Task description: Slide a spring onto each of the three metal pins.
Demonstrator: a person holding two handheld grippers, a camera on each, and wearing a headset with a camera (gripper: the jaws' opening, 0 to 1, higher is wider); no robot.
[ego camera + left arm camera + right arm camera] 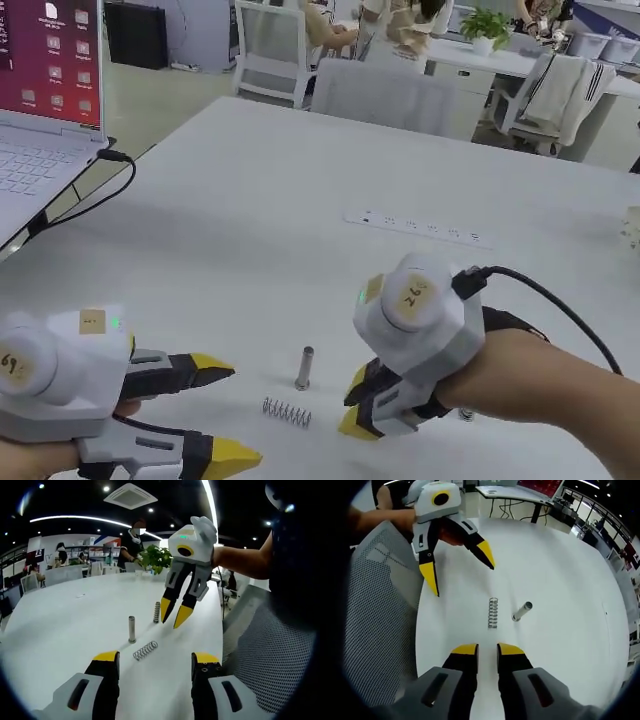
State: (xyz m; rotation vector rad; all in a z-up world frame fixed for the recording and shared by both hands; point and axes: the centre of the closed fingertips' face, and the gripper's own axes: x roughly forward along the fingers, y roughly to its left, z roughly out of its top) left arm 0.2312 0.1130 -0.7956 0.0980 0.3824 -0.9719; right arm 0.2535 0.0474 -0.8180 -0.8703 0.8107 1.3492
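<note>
While the spring (287, 411) lies on its side on the white table (250, 220), the pin (304, 368) stands upright just beside it, on the far side from me, and the two do not touch. In my left gripper view a second spring (156, 612) stands on end beyond the pin, close to the tips of my other tool; whether it sits on a pin I cannot tell.

My left gripper (228, 413) is low at the near left, its yellow-tipped jaws spread wide and holding nothing, pointing toward the spring with bare table between. My right gripper (353, 405) faces it from the other side, angled down near the spring and the pin, touching neither. Its jaws have only a narrow gap between them and nothing in it. In my right gripper view the spring lies straight ahead of the tips, with the pin just to its right.

Farther out, a white power strip (420, 227) lies flat across the middle of the table. A laptop (40, 100) sits at the far left edge with a black cable (110, 190) plugged into its side. A grey chair (385, 95) stands behind the table.
</note>
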